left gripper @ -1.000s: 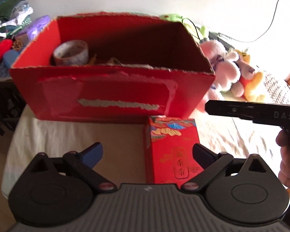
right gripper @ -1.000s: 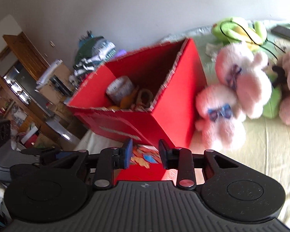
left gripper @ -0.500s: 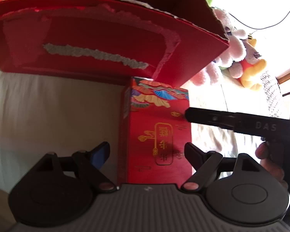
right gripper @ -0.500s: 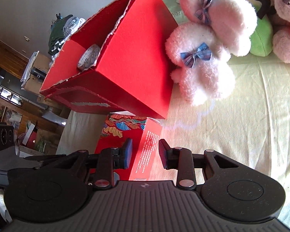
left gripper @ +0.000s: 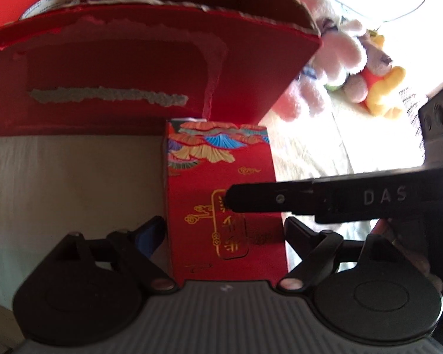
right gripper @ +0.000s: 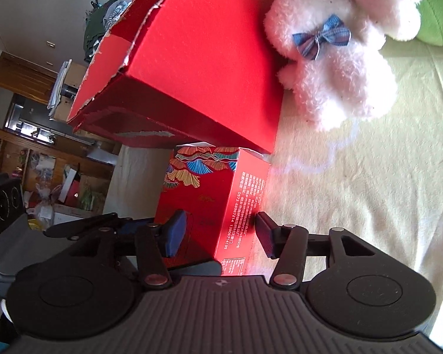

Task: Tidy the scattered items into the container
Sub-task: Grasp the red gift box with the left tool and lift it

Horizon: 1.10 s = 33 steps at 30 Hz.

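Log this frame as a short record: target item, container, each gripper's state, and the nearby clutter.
target item: red patterned box, lying on the bed in front of the container
container: red cardboard box, open top, tape roll inside
left gripper: open, jaws either side of the patterned box, gaps visible
right gripper: just been opening, straddling a corner of the patterned box, not gripping
clutter: pink plush toy beside the container

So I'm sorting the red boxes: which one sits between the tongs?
The small patterned red box with gold characters and fan motifs, flanked by the left tongs. The big plain red box stands behind it, open-topped, out of the tongs' grasp.
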### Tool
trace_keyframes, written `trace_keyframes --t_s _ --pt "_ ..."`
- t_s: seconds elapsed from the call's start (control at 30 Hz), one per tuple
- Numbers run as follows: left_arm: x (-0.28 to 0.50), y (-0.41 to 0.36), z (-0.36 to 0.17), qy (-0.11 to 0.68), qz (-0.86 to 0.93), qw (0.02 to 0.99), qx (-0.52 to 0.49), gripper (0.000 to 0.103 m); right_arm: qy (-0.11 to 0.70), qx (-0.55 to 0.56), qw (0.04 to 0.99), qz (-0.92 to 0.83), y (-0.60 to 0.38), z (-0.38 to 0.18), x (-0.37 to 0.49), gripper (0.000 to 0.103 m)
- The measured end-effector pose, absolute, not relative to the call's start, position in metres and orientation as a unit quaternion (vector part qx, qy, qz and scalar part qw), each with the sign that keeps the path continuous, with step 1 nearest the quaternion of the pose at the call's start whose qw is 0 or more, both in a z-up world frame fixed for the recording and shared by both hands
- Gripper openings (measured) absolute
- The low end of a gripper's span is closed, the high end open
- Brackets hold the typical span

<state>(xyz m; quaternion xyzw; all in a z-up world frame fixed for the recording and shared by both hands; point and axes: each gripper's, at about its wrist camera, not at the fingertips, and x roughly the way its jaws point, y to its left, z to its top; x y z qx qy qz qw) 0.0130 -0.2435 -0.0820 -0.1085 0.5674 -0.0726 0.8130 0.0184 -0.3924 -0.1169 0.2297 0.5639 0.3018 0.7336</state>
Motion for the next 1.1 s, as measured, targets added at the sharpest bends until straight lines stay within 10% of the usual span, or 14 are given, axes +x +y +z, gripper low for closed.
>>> trace_keyframes --t_s 1.1 --pt "-0.006 -0.27 -0.06 0.534 -0.176 0.827 -0.01 0.088 0.555 0.236 0.725 0.331 -0.434 -0.097 0.01 0.056"
